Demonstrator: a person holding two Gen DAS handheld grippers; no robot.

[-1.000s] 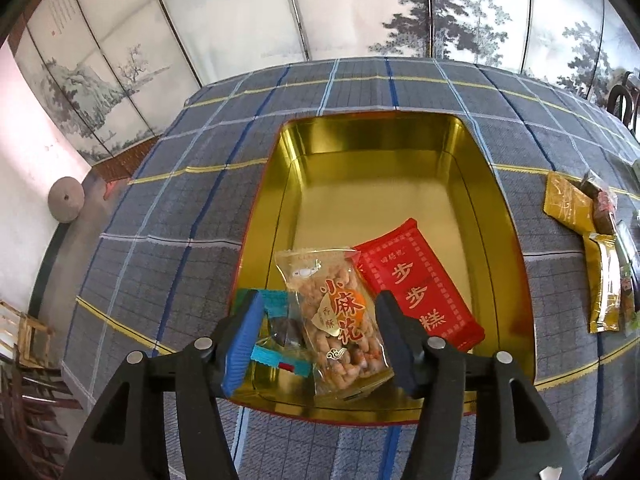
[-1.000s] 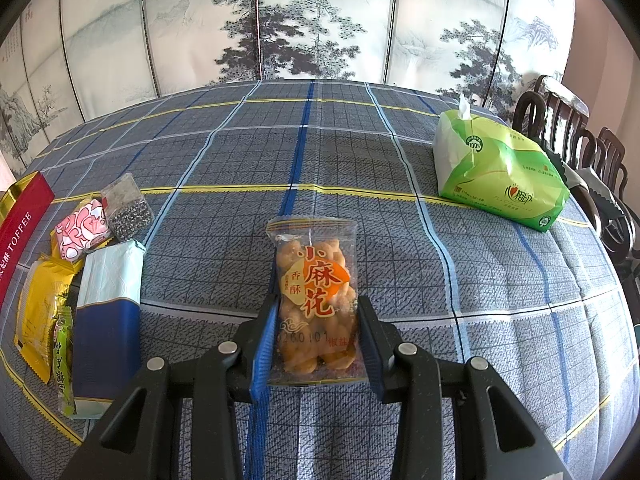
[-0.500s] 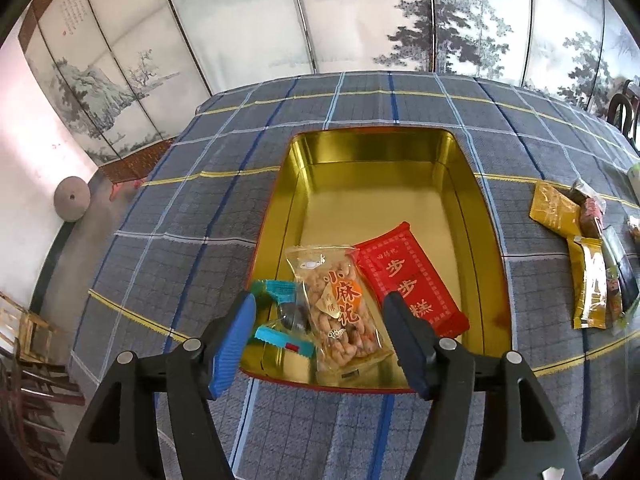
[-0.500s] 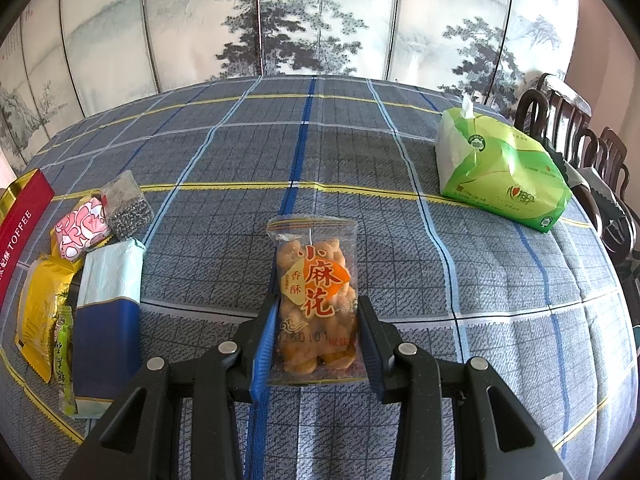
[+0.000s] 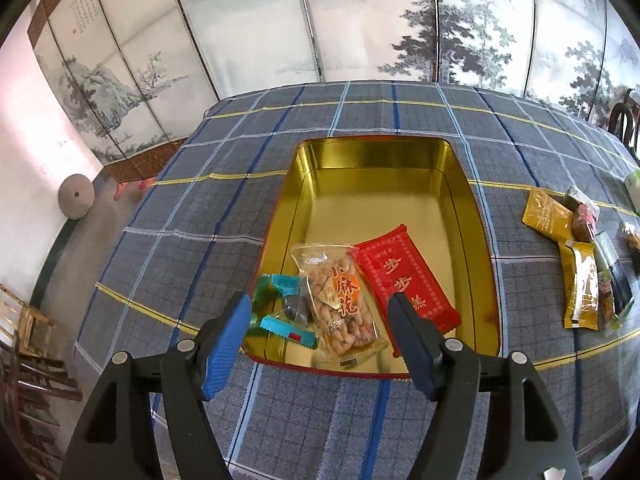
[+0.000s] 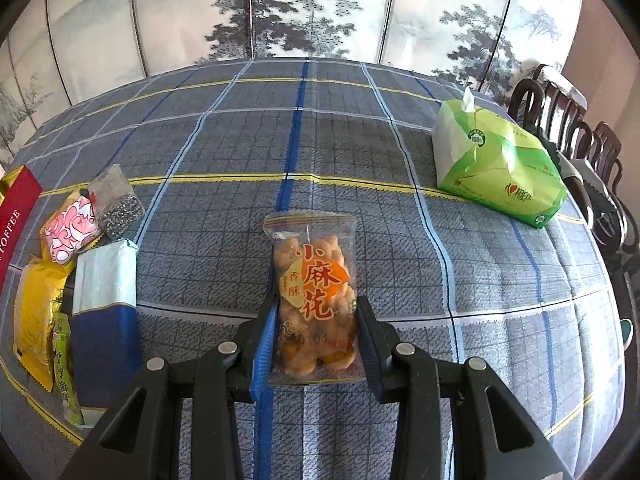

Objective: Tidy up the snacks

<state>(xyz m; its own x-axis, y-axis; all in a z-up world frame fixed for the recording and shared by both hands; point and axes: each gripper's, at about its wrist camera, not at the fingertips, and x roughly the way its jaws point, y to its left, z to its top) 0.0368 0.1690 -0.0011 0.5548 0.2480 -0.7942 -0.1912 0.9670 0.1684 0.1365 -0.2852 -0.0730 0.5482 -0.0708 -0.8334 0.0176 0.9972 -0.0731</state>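
The left gripper (image 5: 320,336), fingers spread and just opening, hangs empty over the tin (image 5: 472,216). The right gripper (image 6: 316,336) pinches a crinkly bag (image 6: 314,292) by 1 end; it could slip or swing against the tin's rim.

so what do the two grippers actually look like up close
Both match: the left gripper and right gripper are matte black plastic with two angular arms, triangular cut-outs and round silver pivot screws. On each, one of the jaws carries a ribbed blue pad and the other a dark one. No cables or sleeves show.
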